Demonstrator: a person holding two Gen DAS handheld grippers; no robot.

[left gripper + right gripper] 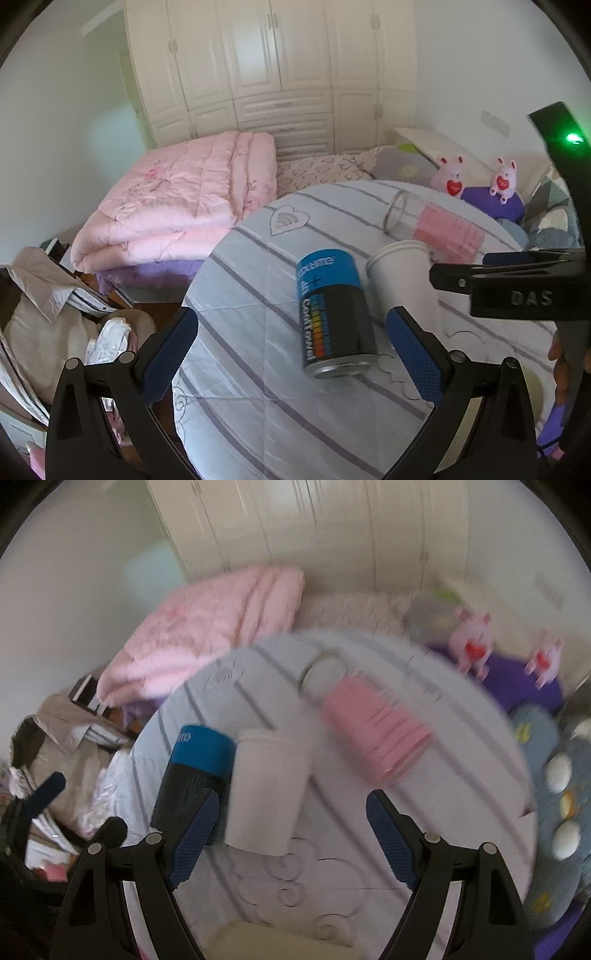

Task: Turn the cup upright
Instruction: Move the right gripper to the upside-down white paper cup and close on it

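Observation:
A white paper cup [400, 280] lies on its side on the striped round table [258, 406], between a blue and black can [334, 314] and a clear cup with a pink sleeve [439, 225]. In the blurred right wrist view the white cup [264, 790] lies just ahead, between the open fingers of my right gripper [295, 834]. The can [192, 771] is to its left and the pink-sleeved cup [365, 720] is beyond. My left gripper [291, 354] is open and empty, near the can. The right gripper also shows in the left wrist view [498, 280] beside the white cup.
A folded pink quilt [177, 206] lies on the bed behind the table. Two pink plush toys [476, 177] sit at the back right. A pile of clothes [55, 317] lies left of the table. White wardrobes [273, 74] fill the far wall.

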